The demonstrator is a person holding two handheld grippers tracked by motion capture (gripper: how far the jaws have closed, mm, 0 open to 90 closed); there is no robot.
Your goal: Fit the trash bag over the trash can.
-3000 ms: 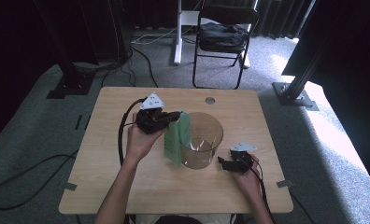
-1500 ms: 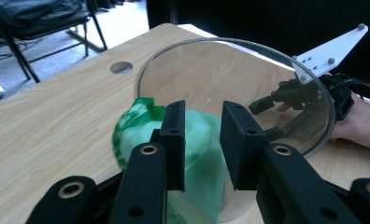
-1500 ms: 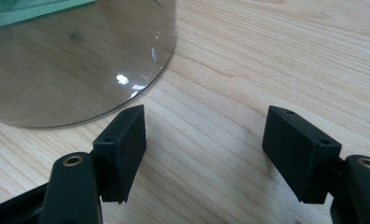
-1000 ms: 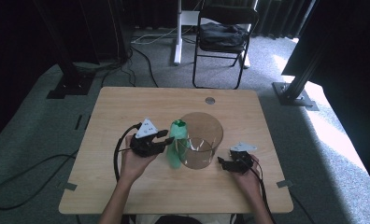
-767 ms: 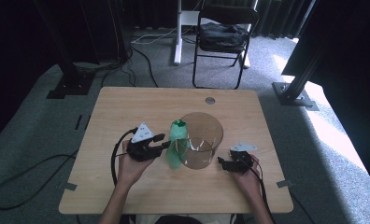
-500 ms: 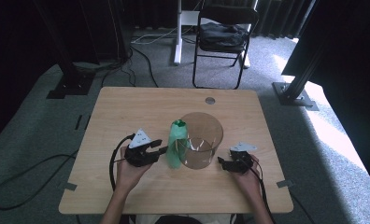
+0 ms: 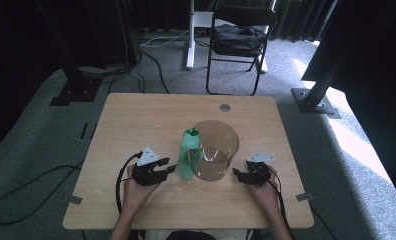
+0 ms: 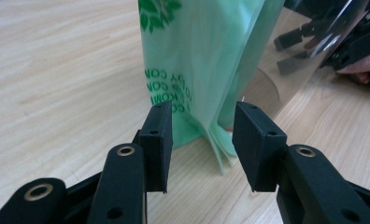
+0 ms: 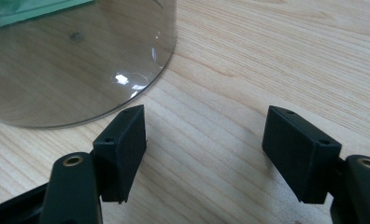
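Observation:
A clear round plastic bin [image 7: 215, 149] stands near the middle of the wooden table [image 7: 136, 120]. A pale green printed bag [image 7: 189, 154] hangs over its left wall, its lower end touching the tabletop [image 8: 197, 70]. My left gripper [image 7: 169, 169] rests on the table just left of the bag, open, with nothing between its fingers; the bag lies a little beyond them [image 8: 199, 135]. My right gripper [image 7: 237, 173] sits on the table just right of the bin, open and holding nothing. The bin's curved wall [image 9: 80, 60] fills the upper left of the right gripper view.
A round grommet [image 7: 225, 107] sits in the tabletop near its far edge. Beyond the table stand a black folding chair [image 7: 238, 42] with a bag on it and dark stand feet [image 7: 73, 92] on the carpet. Bare wood lies on both sides.
My left gripper has let go of the green bag, come down from beside the bin's rim and pulled back left to the tabletop. The bag stays draped on the bin. The right gripper has not moved.

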